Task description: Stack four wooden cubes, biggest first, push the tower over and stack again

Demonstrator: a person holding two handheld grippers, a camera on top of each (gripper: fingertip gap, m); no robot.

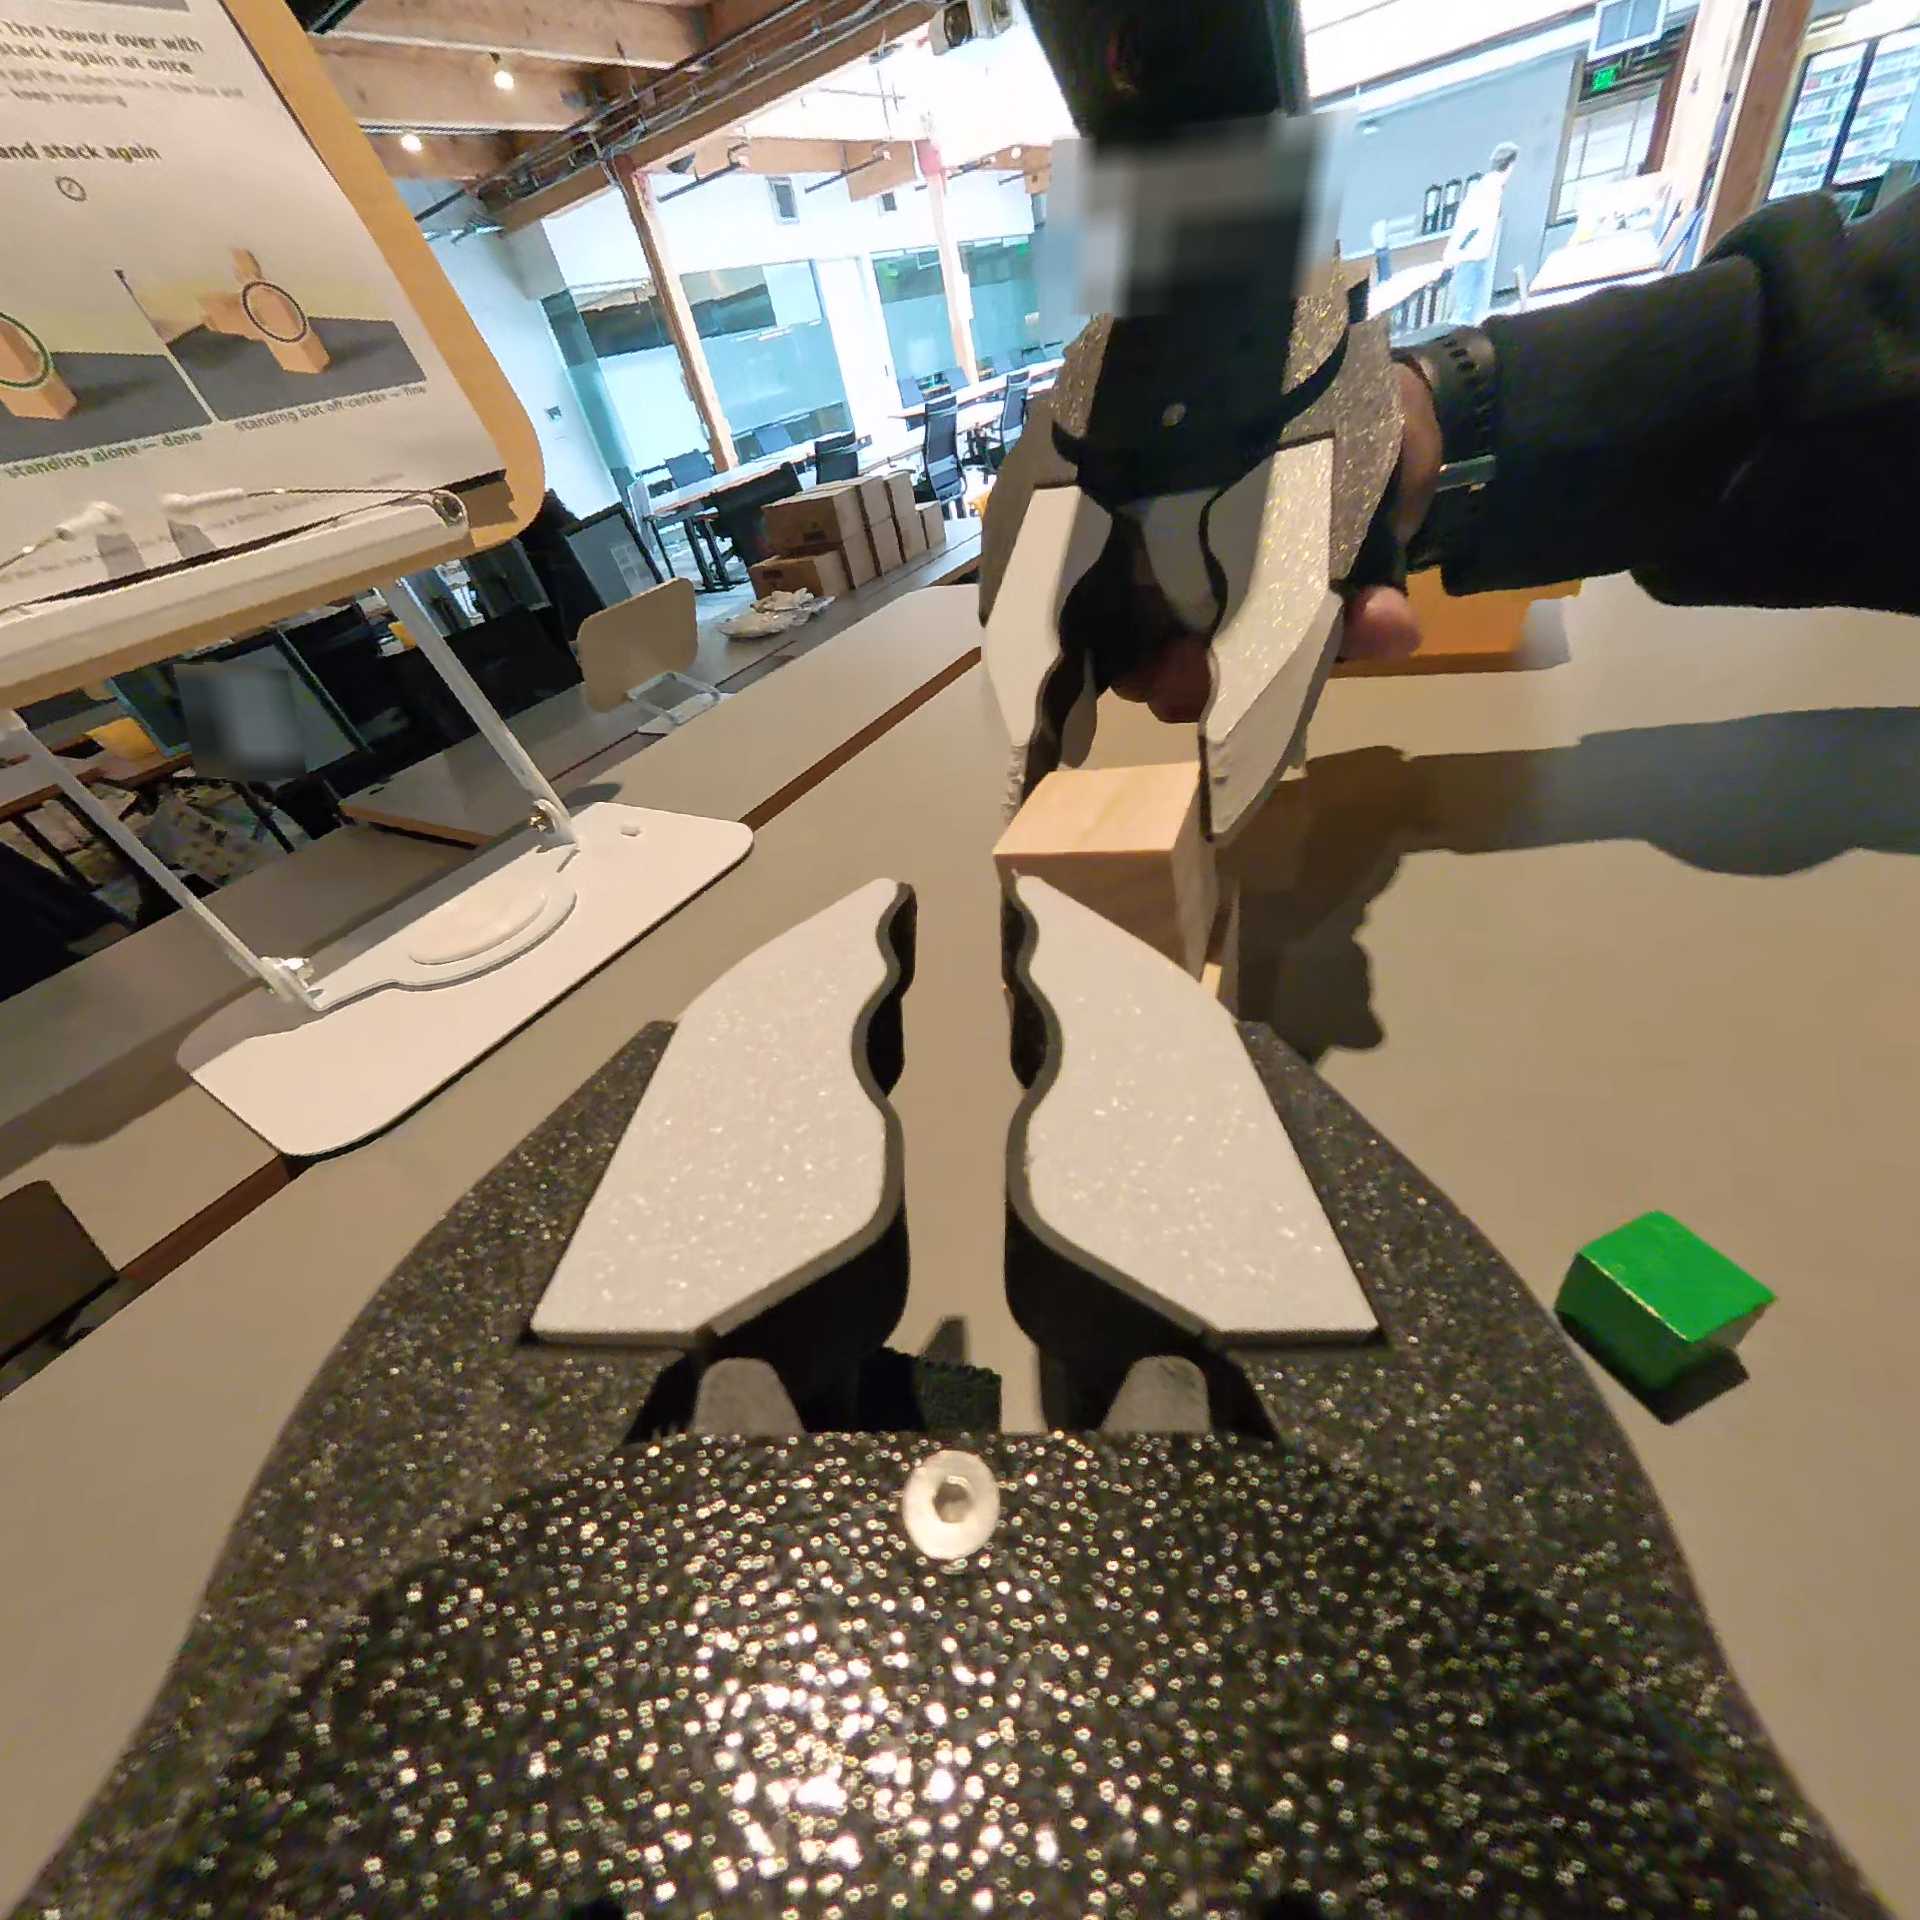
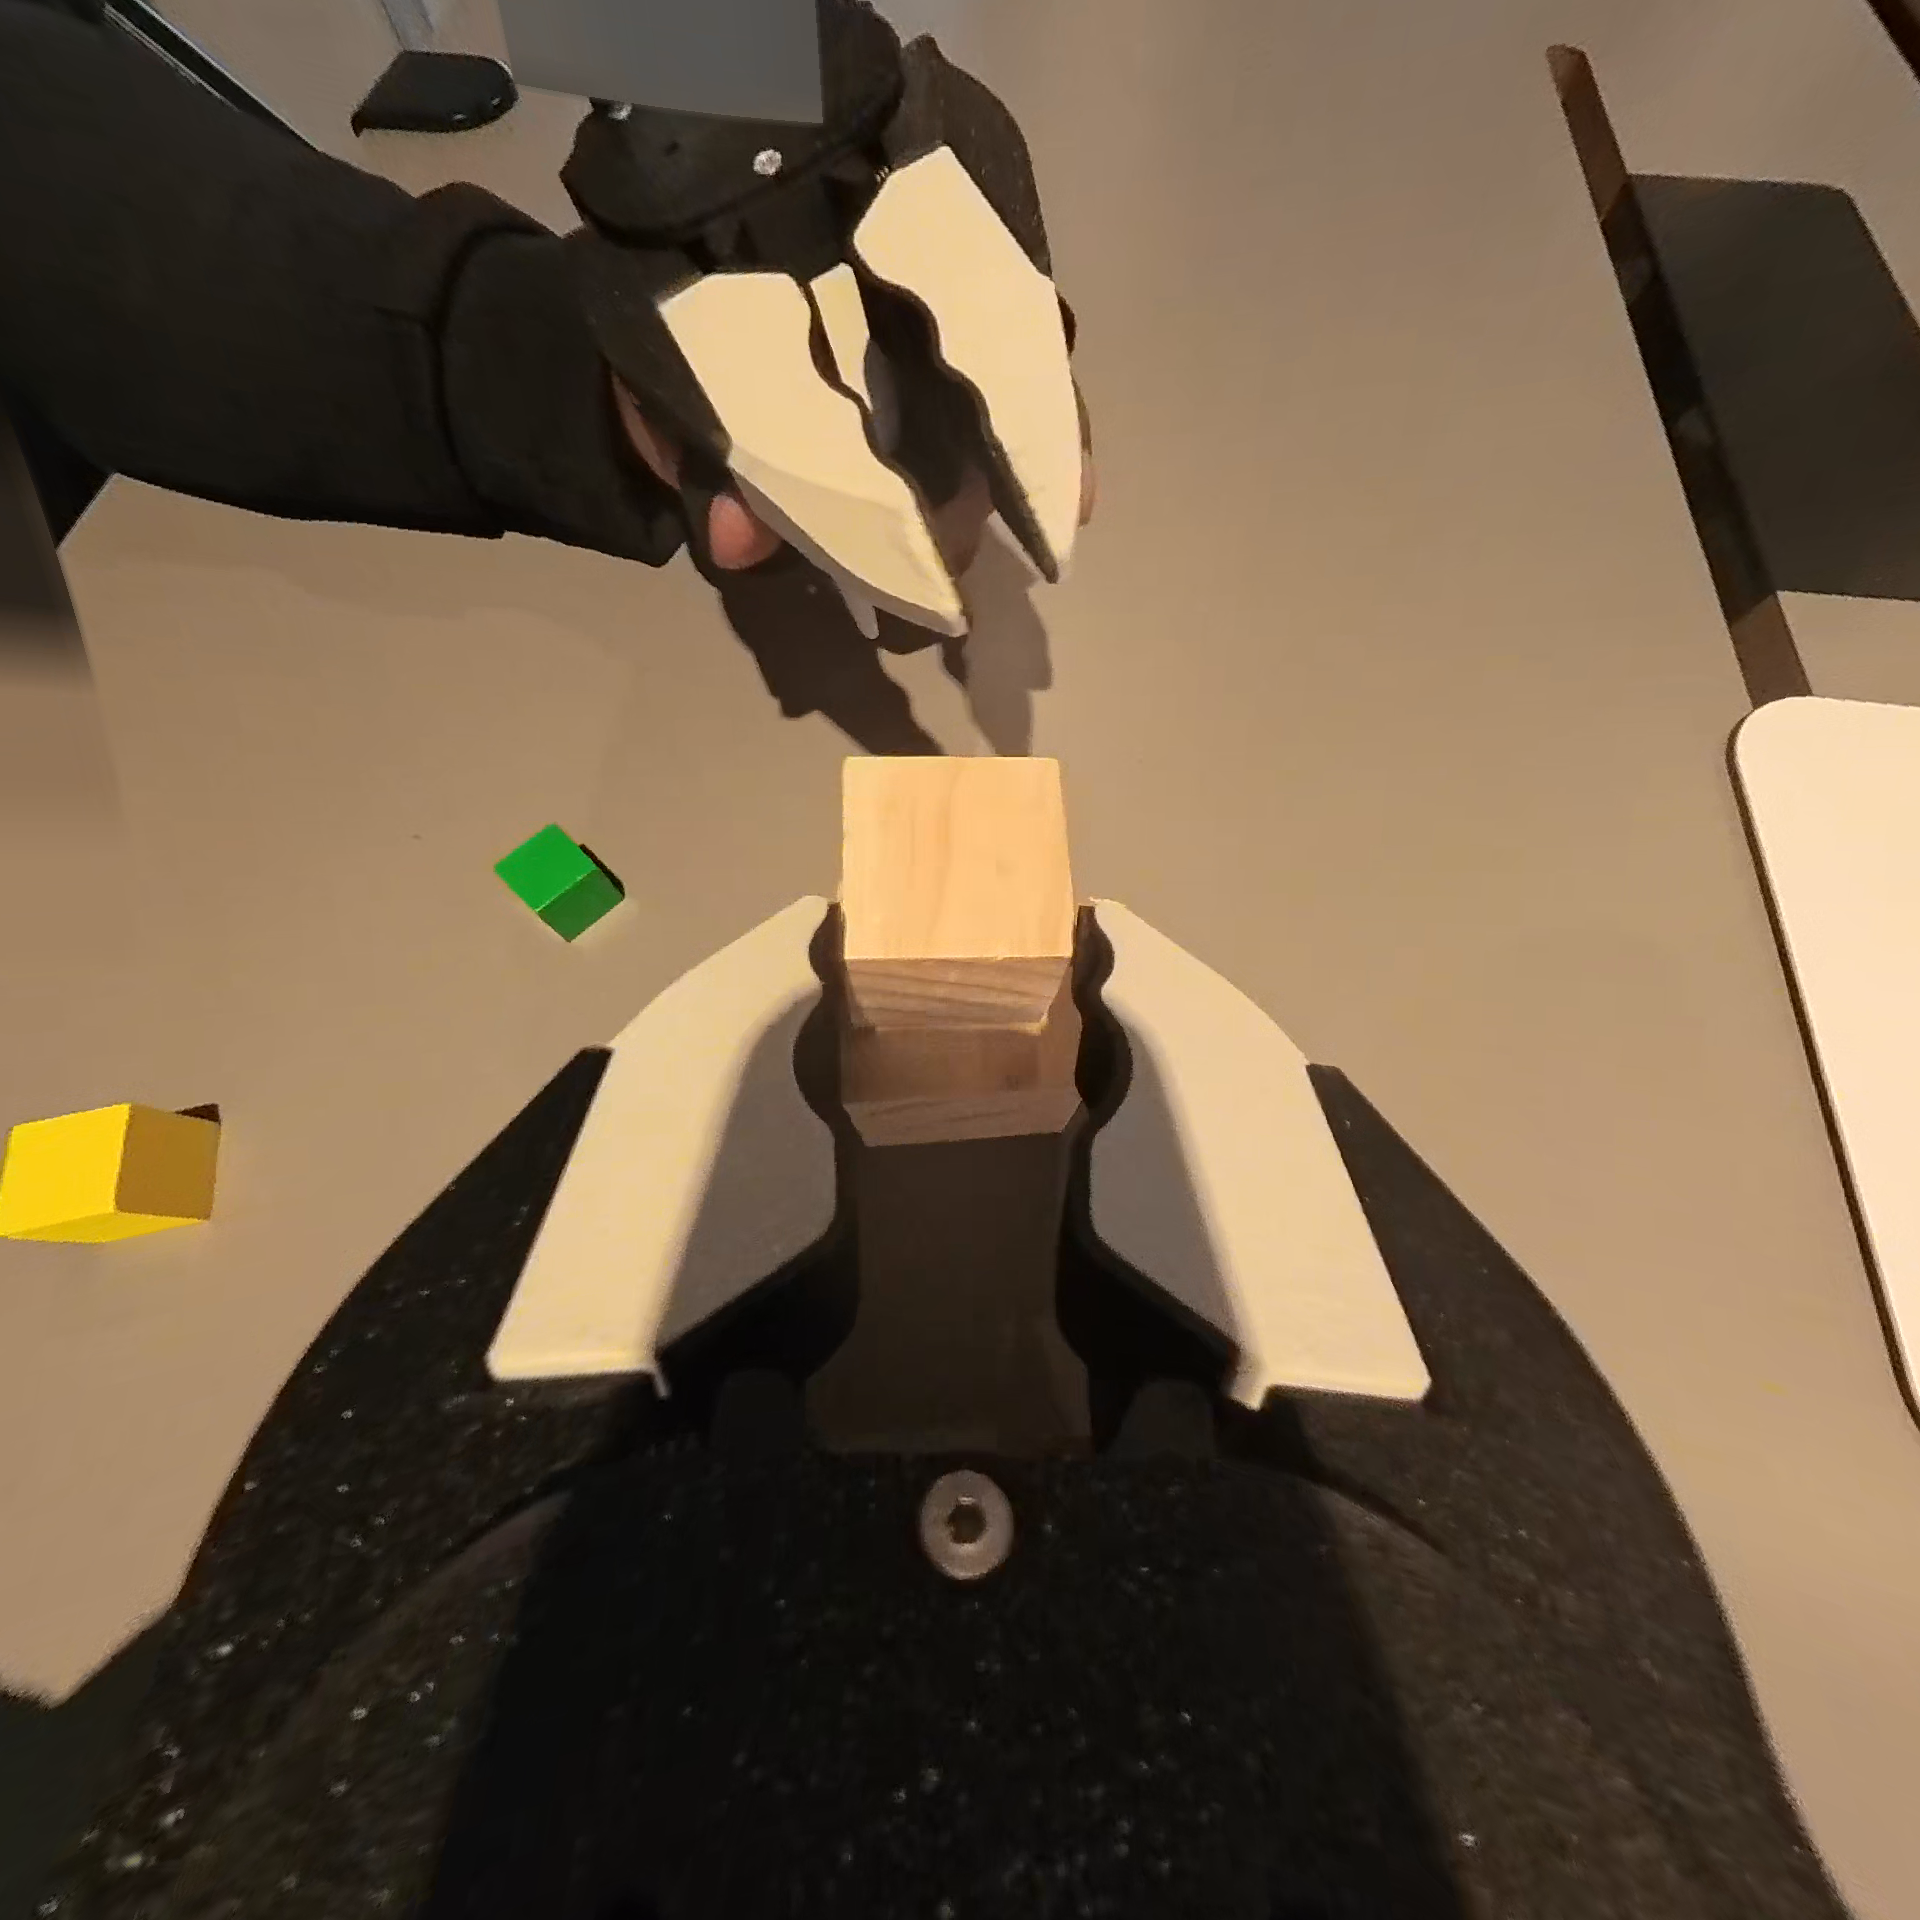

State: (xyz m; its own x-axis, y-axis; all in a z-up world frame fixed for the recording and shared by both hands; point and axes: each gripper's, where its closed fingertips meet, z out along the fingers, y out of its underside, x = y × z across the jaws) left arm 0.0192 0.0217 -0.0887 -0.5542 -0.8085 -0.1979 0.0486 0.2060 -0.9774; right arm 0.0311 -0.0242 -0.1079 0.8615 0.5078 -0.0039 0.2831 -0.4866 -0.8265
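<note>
My right gripper (image 2: 956,914) is shut on a plain wooden cube (image 2: 954,847) and grips its two sides at or just above the grey table. A darker wooden face shows under the cube's front; I cannot tell if it is a second cube. The left wrist view shows this cube (image 1: 1091,852) between the right gripper's (image 1: 1112,821) fingers. My left gripper (image 1: 958,899) is empty, its fingers a narrow gap apart, and hovers just short of the cube, facing the right gripper; it shows in the right wrist view too (image 2: 1003,597). A small green cube (image 2: 561,881) (image 1: 1662,1309) and a yellow cube (image 2: 104,1174) lie loose on the table.
An instruction board stands on a white stand with a flat base (image 1: 468,935), which also shows at the right edge of the right wrist view (image 2: 1849,987). A dark seam (image 2: 1662,416) runs across the table. Gloved hands in black sleeves hold both grippers. There is about 6 cm between the tips of the two grippers.
</note>
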